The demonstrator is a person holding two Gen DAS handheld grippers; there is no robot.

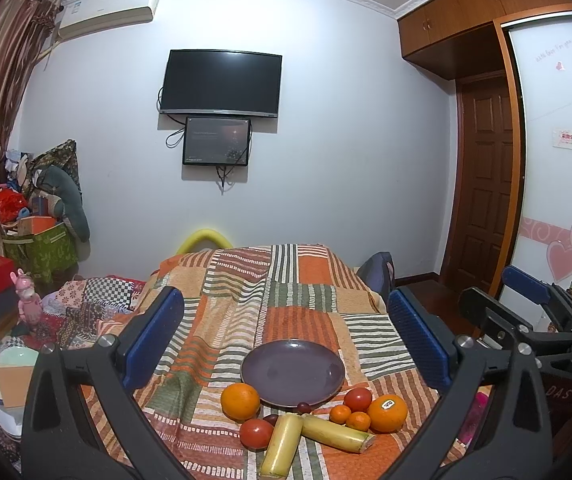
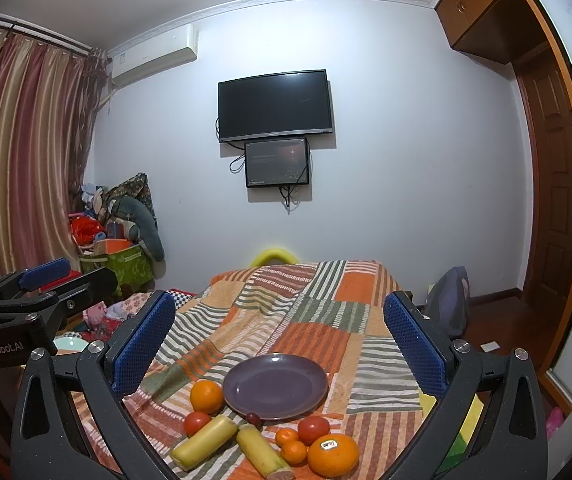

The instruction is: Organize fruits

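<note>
Both tongs, left tongs (image 1: 286,334) and right tongs (image 2: 278,336), hover spread and empty above the plate (image 1: 292,372).

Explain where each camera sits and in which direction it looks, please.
Left wrist: sits on the left claw, looks forward over the purple plate toward the wall TV; its open blue fingers frame the view, and the right claw shows at the right edge.
Right wrist: sits on the right claw, same direction, from further right; the left claw shows at the left edge.
Shared: plate, fruits, patchwork cloth, TV.
</note>
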